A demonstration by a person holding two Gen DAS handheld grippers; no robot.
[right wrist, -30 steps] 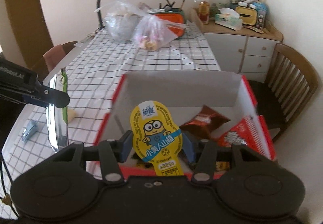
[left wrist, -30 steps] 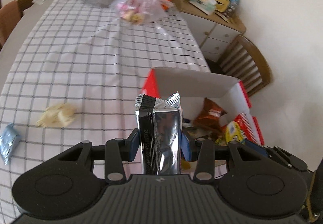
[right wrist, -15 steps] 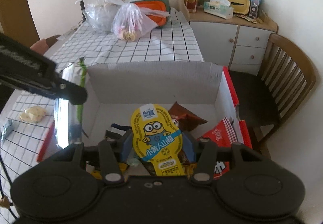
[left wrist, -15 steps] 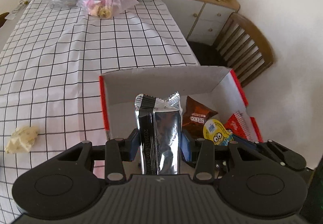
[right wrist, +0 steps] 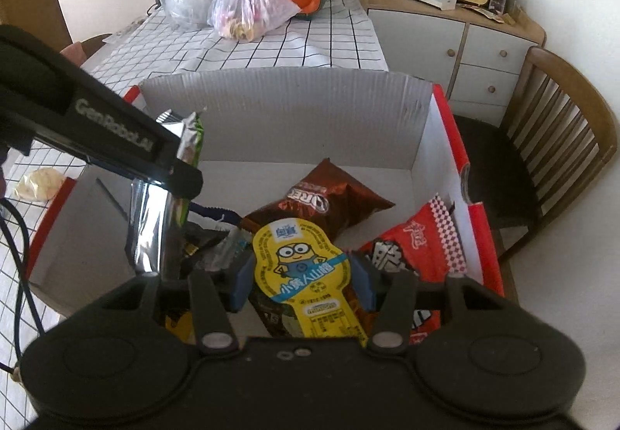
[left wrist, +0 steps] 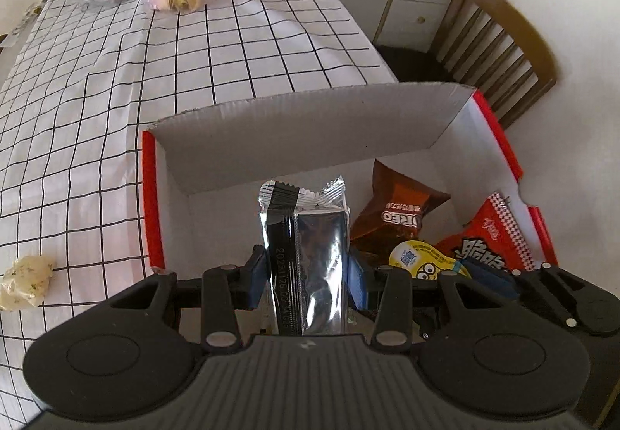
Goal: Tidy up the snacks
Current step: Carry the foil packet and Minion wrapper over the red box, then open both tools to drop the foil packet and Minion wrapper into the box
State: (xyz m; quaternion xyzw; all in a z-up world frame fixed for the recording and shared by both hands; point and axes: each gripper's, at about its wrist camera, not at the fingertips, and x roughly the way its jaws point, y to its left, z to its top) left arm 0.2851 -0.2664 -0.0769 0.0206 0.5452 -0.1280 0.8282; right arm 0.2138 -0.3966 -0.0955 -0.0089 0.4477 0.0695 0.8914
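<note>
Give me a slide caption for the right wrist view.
Right gripper holds a yellow cartoon packet over the open cardboard box of snacks, silver wrapper alongside.

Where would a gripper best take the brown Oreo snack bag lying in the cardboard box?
Grip the brown Oreo snack bag at its crimped far end, coming from above. It lies flat on the cardboard box floor; that end sits clear, while its near end is crowded by the red snack packet.
</note>
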